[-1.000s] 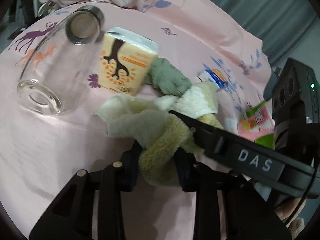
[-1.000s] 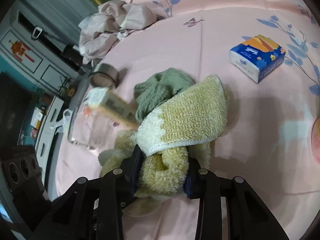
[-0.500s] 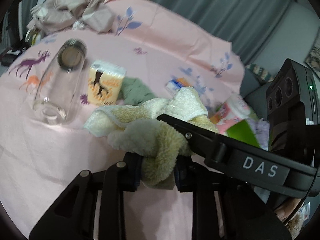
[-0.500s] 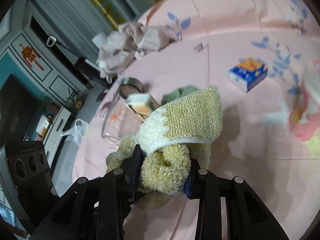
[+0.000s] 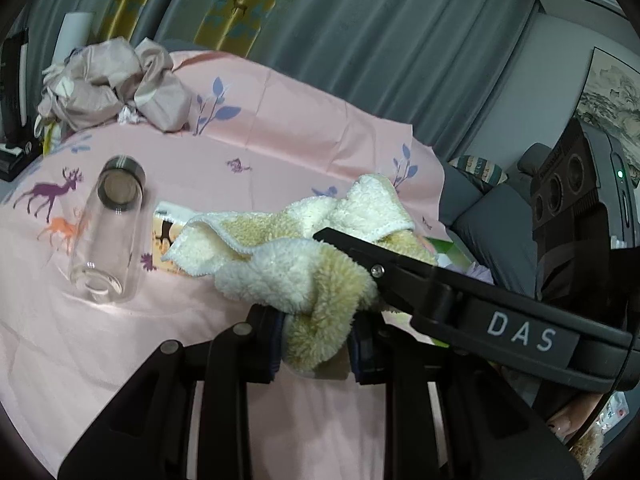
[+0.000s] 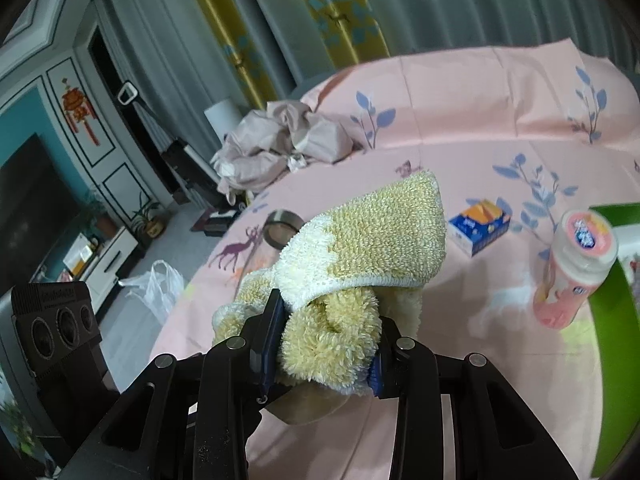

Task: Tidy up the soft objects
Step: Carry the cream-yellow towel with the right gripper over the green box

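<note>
A fluffy yellow and cream towel (image 5: 304,256) hangs bunched above the pink bedsheet (image 5: 80,360), held from two sides. My left gripper (image 5: 318,344) is shut on a thick yellow fold of it. One finger (image 5: 400,276) of the right gripper crosses the left wrist view and reaches into the towel from the right. In the right wrist view, my right gripper (image 6: 328,344) is shut on another wad of the same towel (image 6: 372,240), and a flap drapes over its jaws. The towel hides whatever lies on the sheet directly under it.
A glass jar (image 5: 108,232) lies on its side at the left, beside an orange tissue pack (image 5: 168,236). Crumpled pink cloth (image 5: 116,84) sits at the far edge. A blue tissue pack (image 6: 480,226), a pink bottle (image 6: 572,272) and a green container rim (image 6: 612,320) are at the right.
Both grippers have risen with the towel, lifting it off the sheet. The views have tipped up toward the curtains, and the grey-green cloth has gone out of sight behind the towel.
</note>
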`<action>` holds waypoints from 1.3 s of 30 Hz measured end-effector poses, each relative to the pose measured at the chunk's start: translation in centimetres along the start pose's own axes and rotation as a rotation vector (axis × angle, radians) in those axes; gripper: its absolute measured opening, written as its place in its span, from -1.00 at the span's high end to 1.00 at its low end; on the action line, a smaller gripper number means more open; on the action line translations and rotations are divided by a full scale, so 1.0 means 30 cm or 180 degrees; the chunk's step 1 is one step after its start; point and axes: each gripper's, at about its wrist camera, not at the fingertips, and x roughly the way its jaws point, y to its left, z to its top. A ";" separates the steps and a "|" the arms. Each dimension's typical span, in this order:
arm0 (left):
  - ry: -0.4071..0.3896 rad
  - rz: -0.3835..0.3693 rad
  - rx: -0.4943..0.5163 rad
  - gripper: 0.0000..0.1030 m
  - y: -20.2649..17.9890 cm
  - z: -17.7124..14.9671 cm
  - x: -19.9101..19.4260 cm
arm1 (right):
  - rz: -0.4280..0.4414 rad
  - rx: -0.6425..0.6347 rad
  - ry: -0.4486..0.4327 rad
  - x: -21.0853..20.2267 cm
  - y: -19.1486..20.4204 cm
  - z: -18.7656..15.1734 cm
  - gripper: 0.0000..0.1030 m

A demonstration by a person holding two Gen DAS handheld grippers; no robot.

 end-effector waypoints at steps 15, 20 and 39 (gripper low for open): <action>-0.0253 -0.0340 0.0542 0.58 -0.314 0.087 -0.002 | -0.0236 0.0161 -0.0802 -0.335 -0.120 0.055 0.27; -0.0174 -0.0491 0.0756 0.58 -0.439 0.099 0.062 | -0.0423 0.0375 -0.1027 -0.429 -0.201 0.052 0.27; 0.0601 -0.0992 0.1220 0.58 -0.802 0.067 0.419 | -0.0848 0.1503 -0.1550 -0.611 -0.636 -0.033 0.26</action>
